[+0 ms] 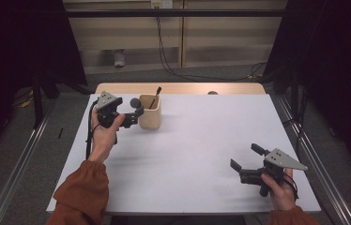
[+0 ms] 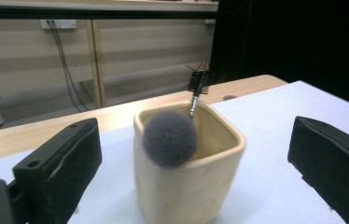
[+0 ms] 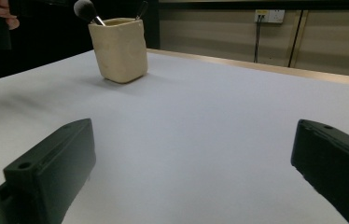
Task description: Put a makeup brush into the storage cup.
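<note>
A cream cup (image 1: 149, 111) is seen at the back left of the white surface (image 1: 202, 140), with two brushes (image 2: 170, 138) inside. The left tongs (image 1: 133, 111) are held wide open beside it, holding nothing. The right tongs (image 1: 245, 157) are open and empty too.

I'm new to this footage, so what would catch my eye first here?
The cream square ceramic cup at the white table's far left, holding a fluffy grey makeup brush and a second dark brush. The left tool hovers open beside it; the right tool waits open near-right.
</note>
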`<state>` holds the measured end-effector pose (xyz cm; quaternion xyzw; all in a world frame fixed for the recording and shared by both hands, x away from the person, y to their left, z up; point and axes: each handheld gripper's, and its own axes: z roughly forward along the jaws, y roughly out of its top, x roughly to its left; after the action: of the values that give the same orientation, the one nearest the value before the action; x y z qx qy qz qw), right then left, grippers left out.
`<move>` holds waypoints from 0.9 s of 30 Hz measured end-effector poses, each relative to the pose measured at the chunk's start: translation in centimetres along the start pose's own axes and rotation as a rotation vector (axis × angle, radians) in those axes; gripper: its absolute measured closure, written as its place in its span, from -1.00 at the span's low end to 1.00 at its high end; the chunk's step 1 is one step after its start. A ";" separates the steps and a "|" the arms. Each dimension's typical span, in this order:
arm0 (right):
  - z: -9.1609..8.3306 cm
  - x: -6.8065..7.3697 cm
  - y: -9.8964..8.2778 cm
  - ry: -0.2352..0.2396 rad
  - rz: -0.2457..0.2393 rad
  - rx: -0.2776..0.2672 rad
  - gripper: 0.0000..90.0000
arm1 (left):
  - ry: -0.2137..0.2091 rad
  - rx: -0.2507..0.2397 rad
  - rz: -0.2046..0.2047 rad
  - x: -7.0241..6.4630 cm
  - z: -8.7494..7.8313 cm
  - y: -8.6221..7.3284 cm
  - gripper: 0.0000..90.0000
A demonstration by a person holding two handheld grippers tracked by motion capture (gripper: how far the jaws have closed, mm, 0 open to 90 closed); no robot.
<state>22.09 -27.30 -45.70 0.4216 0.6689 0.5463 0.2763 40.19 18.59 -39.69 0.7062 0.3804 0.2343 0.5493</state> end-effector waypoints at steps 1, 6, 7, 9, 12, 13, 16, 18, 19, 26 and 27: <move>0.0 0.0 0.0 -0.001 0.000 0.000 -1.00 | -0.006 -0.002 0.009 -0.1 -0.3 -0.1 -0.94; -0.1 0.0 0.0 -0.009 0.000 -0.002 -1.00 | -0.014 -0.017 0.015 -0.2 -1.5 -0.8 -0.94; -0.1 0.0 0.0 -0.009 0.000 -0.003 -1.00 | -0.011 -0.014 0.019 -0.2 -1.8 -1.0 -0.94; -0.1 0.0 0.0 -0.008 -0.003 -0.002 -1.00 | -0.012 -0.014 0.018 -0.3 -2.2 -1.3 -0.94; -0.2 0.0 0.0 -0.011 -0.005 -0.002 -1.00 | -0.002 -0.009 0.034 -0.5 -2.8 -1.6 -0.94; -0.2 -0.1 0.0 -0.013 -0.005 -0.003 -1.00 | 0.009 -0.010 0.046 -0.5 -3.1 -1.8 -0.94; -0.3 -0.1 0.0 -0.017 -0.004 -0.002 -1.00 | -0.002 -0.011 0.036 -0.5 -3.8 -2.2 -0.94; -0.3 -0.1 0.0 -0.018 -0.004 -0.002 -1.00 | -0.004 -0.015 0.033 -0.4 -4.3 -2.4 -0.94; -0.3 -0.1 0.0 -0.017 -0.007 -0.001 -1.00 | -0.004 -0.011 0.032 -0.4 -4.6 -2.6 -0.94; -0.5 -0.1 0.0 -0.021 -0.005 -0.005 -1.00 | 0.007 -0.006 0.030 -0.6 -5.7 -3.3 -0.94; -0.5 -0.1 0.0 -0.021 -0.008 -0.005 -1.00 | 0.004 -0.003 0.030 -0.7 -5.8 -3.4 -0.94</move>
<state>21.76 -27.65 -45.58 0.4240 0.6662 0.5425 0.2864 34.46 21.88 -41.20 0.7104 0.3706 0.2444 0.5461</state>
